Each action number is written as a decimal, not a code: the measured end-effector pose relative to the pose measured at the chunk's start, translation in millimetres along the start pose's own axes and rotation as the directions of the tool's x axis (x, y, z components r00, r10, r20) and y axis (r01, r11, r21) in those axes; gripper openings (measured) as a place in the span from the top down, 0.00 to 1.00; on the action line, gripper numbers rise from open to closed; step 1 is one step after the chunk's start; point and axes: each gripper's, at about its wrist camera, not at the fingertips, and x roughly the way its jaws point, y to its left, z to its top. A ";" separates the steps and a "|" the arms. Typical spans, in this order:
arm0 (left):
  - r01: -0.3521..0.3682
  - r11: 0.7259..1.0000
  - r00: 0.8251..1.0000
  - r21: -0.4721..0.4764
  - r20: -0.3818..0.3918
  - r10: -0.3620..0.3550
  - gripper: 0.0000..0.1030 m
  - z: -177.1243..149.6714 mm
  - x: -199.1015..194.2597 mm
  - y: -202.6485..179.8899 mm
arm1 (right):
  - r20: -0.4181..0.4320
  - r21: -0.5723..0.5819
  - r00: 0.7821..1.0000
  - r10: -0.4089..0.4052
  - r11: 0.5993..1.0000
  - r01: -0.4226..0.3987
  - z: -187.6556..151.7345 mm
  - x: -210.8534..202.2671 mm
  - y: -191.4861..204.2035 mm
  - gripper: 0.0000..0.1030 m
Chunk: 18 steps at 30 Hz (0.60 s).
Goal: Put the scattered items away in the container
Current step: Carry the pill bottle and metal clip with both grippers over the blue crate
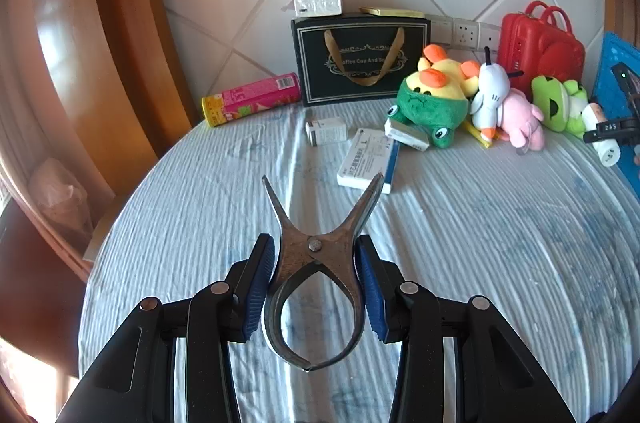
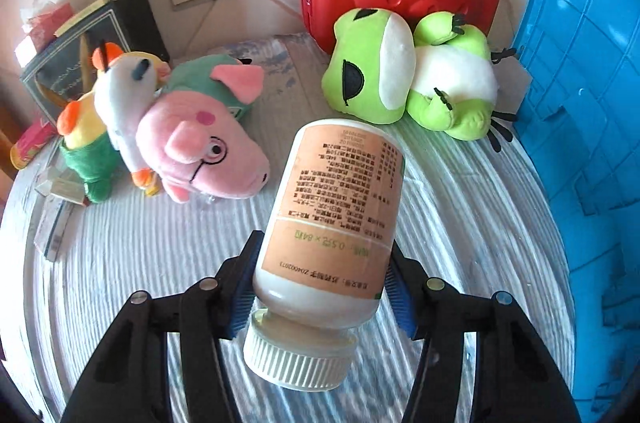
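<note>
Plush toys (image 2: pixel 208 139) five, medicine boxes (image 1: pixel 366 159) three, bottle (image 2: pixel 332 219) one

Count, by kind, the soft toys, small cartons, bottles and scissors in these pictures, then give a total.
Soft toys: 4 (chick, bird, pig, frog)
Small cartons: 3 ()
Bottle: 1
Scissors: 1
Total: 9

My blue plastic crate (image 2: pixel 580 111) is cut off at three o'clock. The white pill bottle's (image 2: pixel 332 223) peach label print is unreadable.
</note>
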 end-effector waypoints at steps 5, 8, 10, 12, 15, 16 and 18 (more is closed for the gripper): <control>0.008 1.000 1.000 -0.002 0.022 -0.007 0.60 15.4 -30.6 5.2 | 0.022 -0.037 0.999 0.034 0.999 -0.033 -11.7 -49.2 18.7 0.46; 0.010 1.000 0.999 0.012 0.042 -0.010 0.60 26.0 -53.2 6.7 | 0.042 -0.034 0.997 0.063 0.998 -0.062 -22.7 -78.7 18.8 0.46; 0.008 1.000 0.998 0.018 0.055 -0.009 0.60 32.5 -69.3 6.6 | 0.057 -0.036 0.995 0.086 0.996 -0.084 -27.3 -99.5 17.6 0.46; 0.006 1.000 0.998 0.015 0.057 -0.007 0.60 37.8 -83.5 6.6 | 0.078 -0.053 0.992 0.103 0.994 -0.099 -33.1 -123.8 20.2 0.46; -0.007 1.000 0.997 0.009 0.072 0.006 0.60 43.1 -105.6 4.2 | 0.104 -0.078 0.987 0.123 0.990 -0.116 -39.6 -156.2 22.2 0.46; -0.009 1.000 0.997 0.003 0.076 0.009 0.60 44.4 -112.5 3.0 | 0.110 -0.083 0.985 0.133 0.989 -0.124 -41.7 -164.9 21.3 0.46; -0.014 1.000 0.997 -0.007 0.082 0.015 0.60 46.4 -125.2 -0.8 | 0.115 -0.097 0.981 0.155 0.985 -0.144 -44.5 -179.6 18.9 0.46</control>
